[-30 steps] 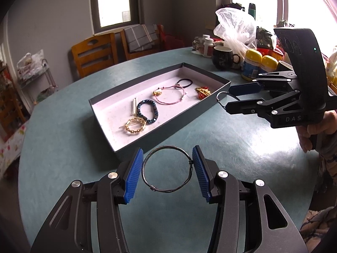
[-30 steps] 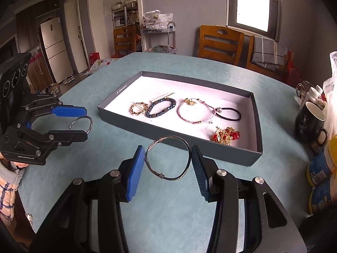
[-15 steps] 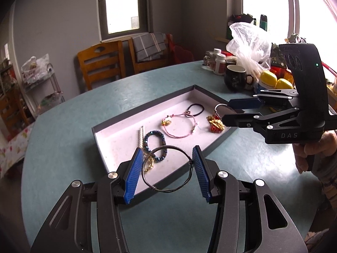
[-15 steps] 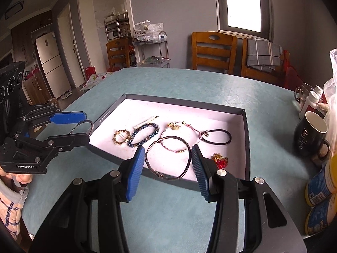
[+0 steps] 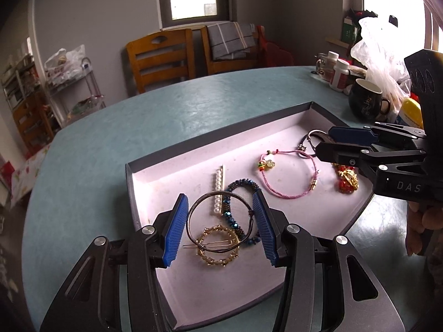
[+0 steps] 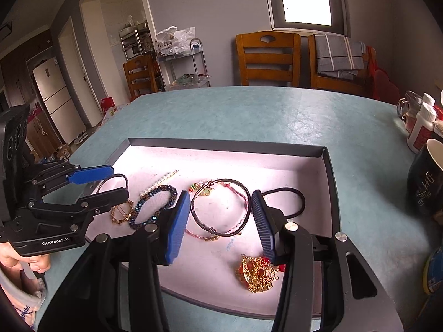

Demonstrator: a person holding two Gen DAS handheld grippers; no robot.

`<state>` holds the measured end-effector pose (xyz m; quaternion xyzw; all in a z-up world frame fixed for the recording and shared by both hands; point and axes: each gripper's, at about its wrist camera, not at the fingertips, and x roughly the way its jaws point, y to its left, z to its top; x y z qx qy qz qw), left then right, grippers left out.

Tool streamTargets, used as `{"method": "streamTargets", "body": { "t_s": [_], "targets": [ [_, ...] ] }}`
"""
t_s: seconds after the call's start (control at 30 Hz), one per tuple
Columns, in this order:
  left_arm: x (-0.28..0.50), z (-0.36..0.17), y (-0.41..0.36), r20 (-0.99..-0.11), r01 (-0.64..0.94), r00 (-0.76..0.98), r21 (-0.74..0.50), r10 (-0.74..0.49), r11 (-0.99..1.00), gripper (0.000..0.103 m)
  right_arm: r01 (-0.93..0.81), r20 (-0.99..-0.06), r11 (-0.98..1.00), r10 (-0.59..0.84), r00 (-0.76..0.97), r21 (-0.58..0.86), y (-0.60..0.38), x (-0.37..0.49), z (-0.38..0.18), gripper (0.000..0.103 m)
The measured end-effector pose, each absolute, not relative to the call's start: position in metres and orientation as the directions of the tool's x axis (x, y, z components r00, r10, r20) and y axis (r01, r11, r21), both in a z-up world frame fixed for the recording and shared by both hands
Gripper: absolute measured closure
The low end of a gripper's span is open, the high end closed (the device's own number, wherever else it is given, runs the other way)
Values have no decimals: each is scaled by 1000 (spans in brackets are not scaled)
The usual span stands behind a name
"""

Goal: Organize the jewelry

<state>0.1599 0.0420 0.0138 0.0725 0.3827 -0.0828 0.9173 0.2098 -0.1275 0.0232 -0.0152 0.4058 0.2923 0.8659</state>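
A dark tray with a pale lining lies on the teal table. My left gripper is shut on a dark metal bangle over the tray's left part. My right gripper is shut on a second dark bangle over the tray's right part. In the tray lie a gold hoop clip, a blue beaded bracelet, a pearl clip, a pink cord bracelet, a black band and a red-and-gold piece.
A black mug, bottles and a plastic bag stand at the table's right side. Wooden chairs stand beyond the far edge. A metal shelf cart stands by the wall.
Both grippers have moved forward from in front of the tray to over its inside, each still holding its bangle. The tray's contents have not moved.
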Motion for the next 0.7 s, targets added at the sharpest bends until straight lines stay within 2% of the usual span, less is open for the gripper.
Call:
{"method": "streamTargets", "body": {
  "t_s": [0.37,0.43,0.47,0.5,0.53,0.63,0.67,0.7],
  "targets": [
    [166,-6,44,-764,198,642,76,-70,977,52,-542,-764,828,440,471,143,-112,209,3,56],
    [167,-6,44,-761,193,646,78,-67,978,48,-539,-764,830,437,475,139,-112,208,3,56],
    [167,-6,44,-756,190,651,81,-64,979,46,-539,-761,831,438,478,140,-113,208,5,52],
    [165,-5,44,-751,188,658,84,-62,979,40,-538,-754,831,444,484,144,-114,207,7,45],
    [164,-3,44,-744,186,666,90,-58,979,34,-537,-744,831,451,493,148,-116,206,9,43],
    [159,0,43,-727,173,686,109,-40,979,33,-532,-717,831,469,516,161,-124,200,18,36],
    [156,2,43,-717,170,696,115,-36,979,32,-533,-711,830,474,520,163,-126,198,20,31],
    [152,4,43,-706,173,707,118,-39,978,28,-536,-706,829,476,525,161,-127,195,22,27]
  ]
}}
